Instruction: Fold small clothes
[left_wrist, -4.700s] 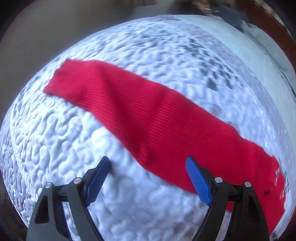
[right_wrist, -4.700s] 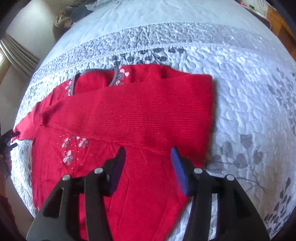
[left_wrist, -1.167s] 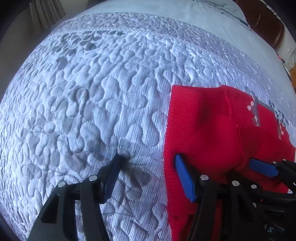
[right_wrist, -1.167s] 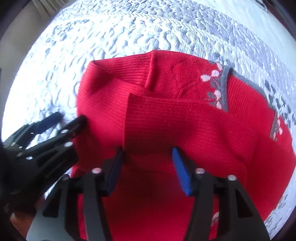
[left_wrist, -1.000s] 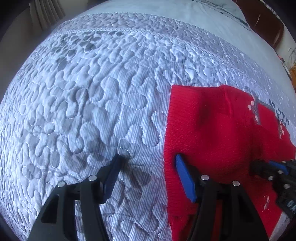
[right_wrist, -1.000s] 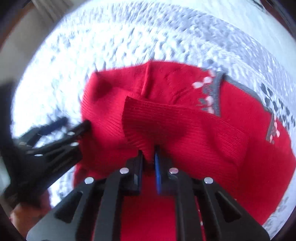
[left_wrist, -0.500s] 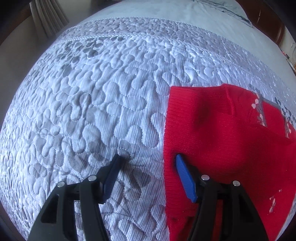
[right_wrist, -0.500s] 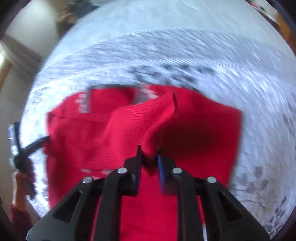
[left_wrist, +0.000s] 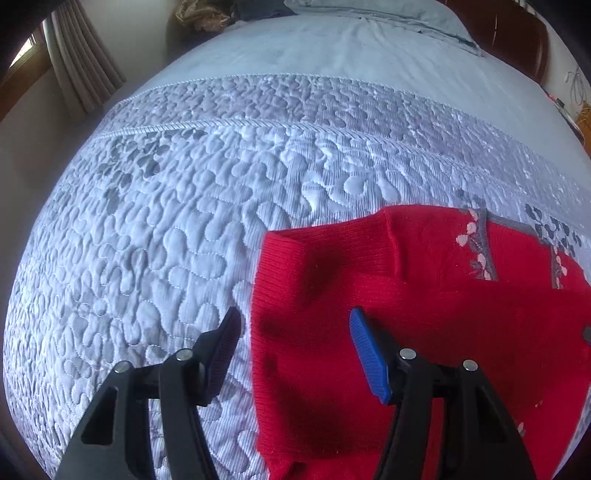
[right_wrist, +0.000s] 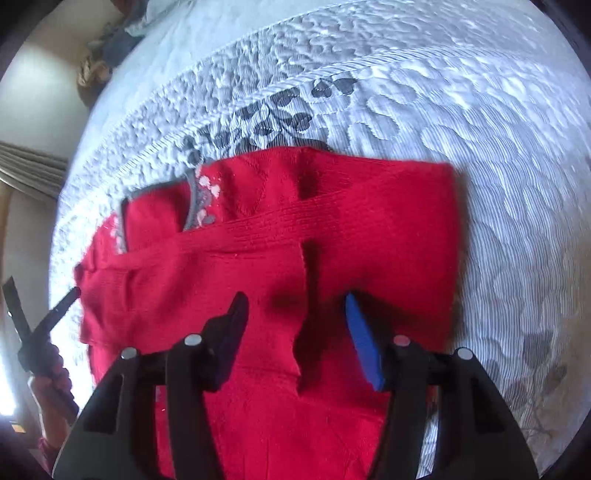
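Note:
A small red knit sweater (left_wrist: 424, 314) with a grey floral neckline lies flat on the quilted bedspread. My left gripper (left_wrist: 294, 320) is open and hovers over the sweater's left edge, one finger above the quilt and the other above the red knit. In the right wrist view a sleeve (right_wrist: 221, 266) lies folded across the sweater (right_wrist: 388, 221). My right gripper (right_wrist: 295, 300) is just above the sleeve's cuff end. Its jaws are opening, with the cuff edge loose between them and neither pad pressing on it. The left gripper (right_wrist: 55, 306) also shows at the far left, held by a hand (right_wrist: 51, 384).
The grey-white quilted bedspread (left_wrist: 166, 221) spreads wide to the left of the sweater and beyond it. A light blue sheet (left_wrist: 351, 44) covers the far end of the bed below a dark headboard (left_wrist: 509, 40). A curtain (left_wrist: 85, 74) hangs at the far left.
My right gripper, shut on the sleeve, carried it across the sweater, then its jaws parted and the cuff dropped onto the knit. My left gripper drew back a little and stayed open.

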